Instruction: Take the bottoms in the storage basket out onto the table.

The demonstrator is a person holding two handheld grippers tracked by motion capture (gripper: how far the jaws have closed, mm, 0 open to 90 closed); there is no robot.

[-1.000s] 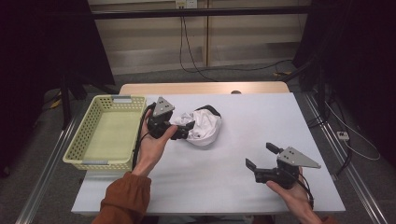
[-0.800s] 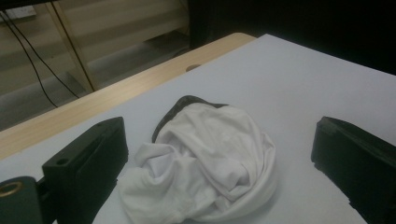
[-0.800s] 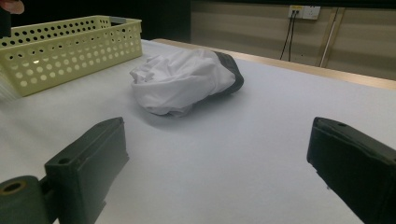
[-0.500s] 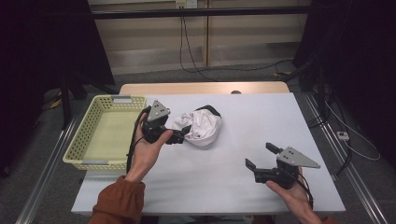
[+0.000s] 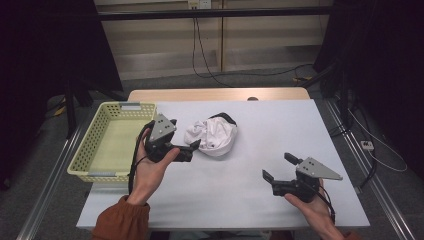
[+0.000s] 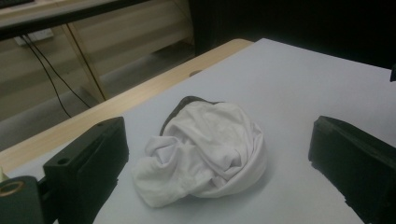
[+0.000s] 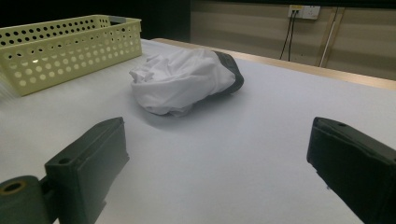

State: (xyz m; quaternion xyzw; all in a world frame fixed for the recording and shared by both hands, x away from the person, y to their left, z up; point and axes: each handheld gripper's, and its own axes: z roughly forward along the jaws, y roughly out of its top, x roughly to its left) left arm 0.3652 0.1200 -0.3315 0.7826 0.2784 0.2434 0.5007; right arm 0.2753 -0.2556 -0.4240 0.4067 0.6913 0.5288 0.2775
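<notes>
Apparently the work is at its beginning: the crumpled white cloth [image 5: 212, 136] lies loose on the grey table [image 5: 250, 200], just beside the yellow basket [image 5: 95, 150], which looks empty, so picking the cloth up and putting it in is, I think, all left to do. From above I see the left gripper [image 5: 194, 147] with its jaws wide apart close to the cloth's edge and the right gripper [image 5: 278, 167] also wide, well apart from it. The left gripper view shows the folds and the dark rim of the cloth [image 6: 205, 147] between the jaws but not gripped, while the right gripper view shows the basket's perforated wall [image 7: 60, 44] behind it.
</notes>
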